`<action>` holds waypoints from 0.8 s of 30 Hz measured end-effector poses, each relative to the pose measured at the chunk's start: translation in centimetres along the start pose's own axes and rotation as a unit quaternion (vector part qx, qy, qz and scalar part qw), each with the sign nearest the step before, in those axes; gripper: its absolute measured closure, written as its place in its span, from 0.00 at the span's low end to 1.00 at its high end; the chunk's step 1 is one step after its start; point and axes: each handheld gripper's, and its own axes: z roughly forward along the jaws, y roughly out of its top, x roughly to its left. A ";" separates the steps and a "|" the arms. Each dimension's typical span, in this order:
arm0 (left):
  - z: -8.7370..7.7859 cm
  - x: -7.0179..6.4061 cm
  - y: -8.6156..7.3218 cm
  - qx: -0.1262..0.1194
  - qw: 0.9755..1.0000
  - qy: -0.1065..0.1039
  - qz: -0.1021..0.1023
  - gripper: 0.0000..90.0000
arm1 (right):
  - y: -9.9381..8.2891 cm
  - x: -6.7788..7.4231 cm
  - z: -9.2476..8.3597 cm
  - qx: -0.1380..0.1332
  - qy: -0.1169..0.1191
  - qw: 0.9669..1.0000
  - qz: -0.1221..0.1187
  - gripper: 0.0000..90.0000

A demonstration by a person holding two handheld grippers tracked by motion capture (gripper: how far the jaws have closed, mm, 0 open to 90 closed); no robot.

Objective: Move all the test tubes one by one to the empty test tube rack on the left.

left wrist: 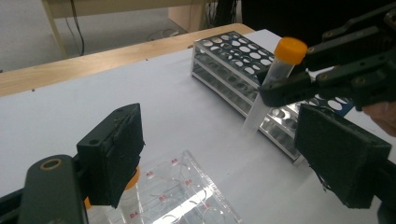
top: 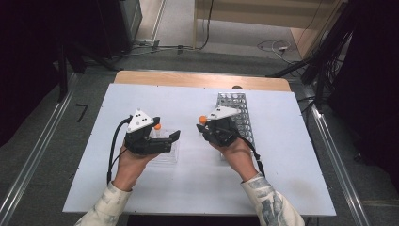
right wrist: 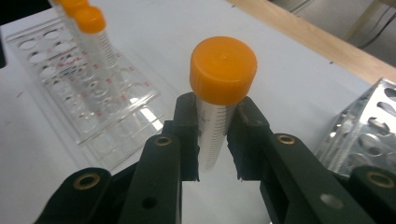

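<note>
My right gripper [right wrist: 217,140] is shut on a clear graduated tube [right wrist: 215,126] just below its orange cap [right wrist: 223,70], holding it upright above the white table. In the high view the right gripper [top: 204,128] hangs between the two racks with the cap [top: 203,119] on top. My left gripper [left wrist: 229,154] is open, its pads [left wrist: 114,149] wide apart over a clear acrylic rack [left wrist: 187,191]. Behind its left jaw, an orange-capped tube [left wrist: 133,179] stands in that rack. In the high view the left gripper [top: 165,132] hovers over the acrylic rack [top: 167,153].
A metal tube rack [top: 237,117] with many empty holes lies on the white mat [top: 141,188] to the right of the right gripper. Two more orange-capped tubes [right wrist: 91,21] stand in the acrylic rack [right wrist: 84,93]. A wooden table edge [top: 202,79] runs along the far side.
</note>
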 end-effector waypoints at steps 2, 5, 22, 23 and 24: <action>0.2 -0.4 -0.1 0.000 1.000 -0.003 0.003 0.20 | -0.3 0.5 0.1 0.003 0.007 1.000 -0.006 0.80; 0.5 -0.9 -0.2 -0.001 1.000 -0.018 0.001 0.23 | -0.8 1.3 0.3 0.012 0.013 1.000 -0.016 0.80; 1.8 -2.4 -1.0 0.005 0.996 -0.084 0.012 0.58 | -1.7 3.6 0.6 0.020 0.060 0.997 -0.037 0.80; 1.8 -2.4 -1.0 0.005 0.996 -0.088 0.010 0.61 | -1.7 3.6 0.6 0.018 0.062 0.997 -0.038 0.80; 1.9 -2.4 -1.1 0.007 0.996 -0.090 0.009 0.62 | -1.6 3.7 0.6 0.017 0.066 0.997 -0.036 0.80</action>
